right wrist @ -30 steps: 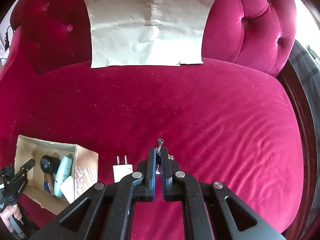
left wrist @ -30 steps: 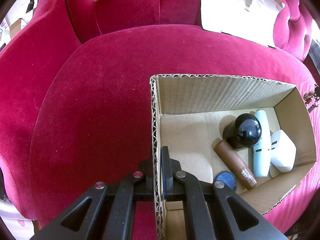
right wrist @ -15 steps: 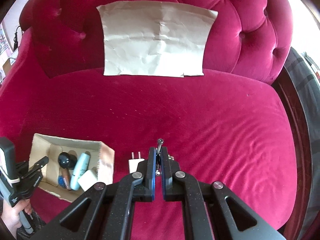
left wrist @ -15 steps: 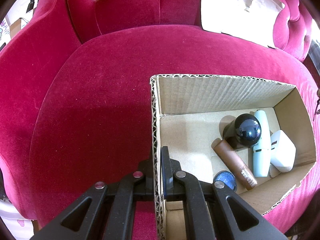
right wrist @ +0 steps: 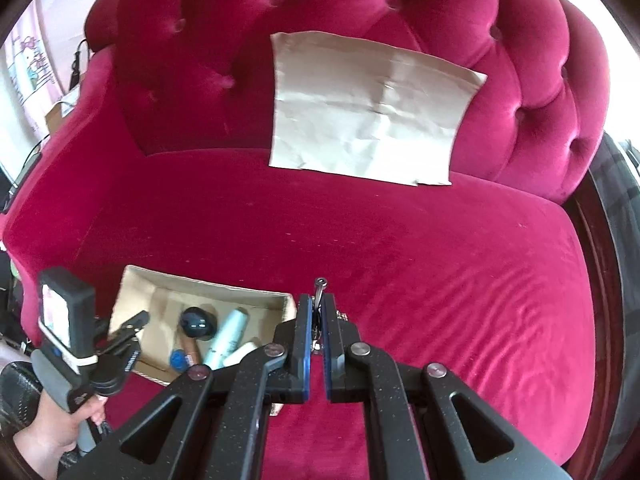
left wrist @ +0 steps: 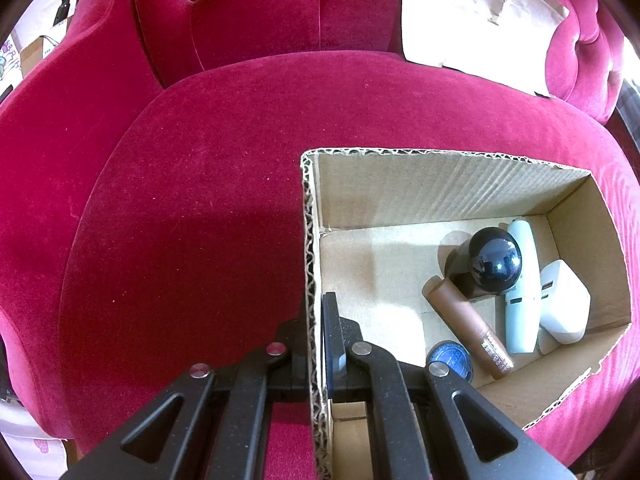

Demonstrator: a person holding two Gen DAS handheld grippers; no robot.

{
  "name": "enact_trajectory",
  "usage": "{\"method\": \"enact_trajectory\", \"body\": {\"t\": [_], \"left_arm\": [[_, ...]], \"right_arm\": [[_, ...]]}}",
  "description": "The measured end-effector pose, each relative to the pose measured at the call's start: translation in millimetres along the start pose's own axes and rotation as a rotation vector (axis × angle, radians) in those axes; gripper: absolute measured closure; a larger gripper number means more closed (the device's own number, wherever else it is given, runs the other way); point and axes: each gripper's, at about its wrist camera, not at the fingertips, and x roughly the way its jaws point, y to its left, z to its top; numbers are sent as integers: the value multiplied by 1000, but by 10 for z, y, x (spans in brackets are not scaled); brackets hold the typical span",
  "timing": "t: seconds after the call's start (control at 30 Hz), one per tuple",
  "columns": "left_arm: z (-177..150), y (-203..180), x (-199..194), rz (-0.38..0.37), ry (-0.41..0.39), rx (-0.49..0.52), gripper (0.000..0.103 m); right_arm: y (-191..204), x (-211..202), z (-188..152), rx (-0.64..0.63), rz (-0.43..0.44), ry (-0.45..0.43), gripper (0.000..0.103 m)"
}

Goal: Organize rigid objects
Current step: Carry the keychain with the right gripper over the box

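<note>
An open cardboard box [left wrist: 440,188] sits on a red velvet sofa. My left gripper [left wrist: 316,312] is shut on the box's left wall, one finger inside and one outside. The box holds a black ball-headed item [left wrist: 496,266], a brown tube [left wrist: 464,324], a pale blue bottle [left wrist: 520,300], a white charger block [left wrist: 564,308] and a blue round lid [left wrist: 448,360]. My right gripper [right wrist: 317,306] is shut on a small metal keychain [right wrist: 319,286], held in the air just right of the box [right wrist: 136,292]. A hand [right wrist: 52,428] holds the left gripper [right wrist: 138,320].
A creased sheet of brown paper [right wrist: 368,108] leans against the tufted sofa back [right wrist: 200,60]. The seat cushion [right wrist: 460,280] stretches out to the right of the box. A dark wooden frame [right wrist: 600,280] edges the sofa on the right.
My right gripper has risen and moved left with the keychain, so the box now lies close beside its fingers. The white plug on the seat is now behind them. The left gripper stayed put.
</note>
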Motion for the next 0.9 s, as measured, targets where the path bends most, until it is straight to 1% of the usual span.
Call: {"method": "enact_trajectory", "body": {"t": [0.27, 0.33, 0.7, 0.9], "left_arm": [[12, 18, -1, 1, 0, 0, 99], [81, -28, 65, 1, 1, 0, 99], [88, -24, 65, 0, 0, 0, 99], [81, -19, 60, 0, 0, -1, 99]], "right_arm": [[334, 46, -4, -30, 45, 6, 101], [438, 87, -18, -37, 58, 12, 101], [813, 315, -95, -60, 78, 40, 101], [929, 450, -154, -54, 78, 60, 101]]}}
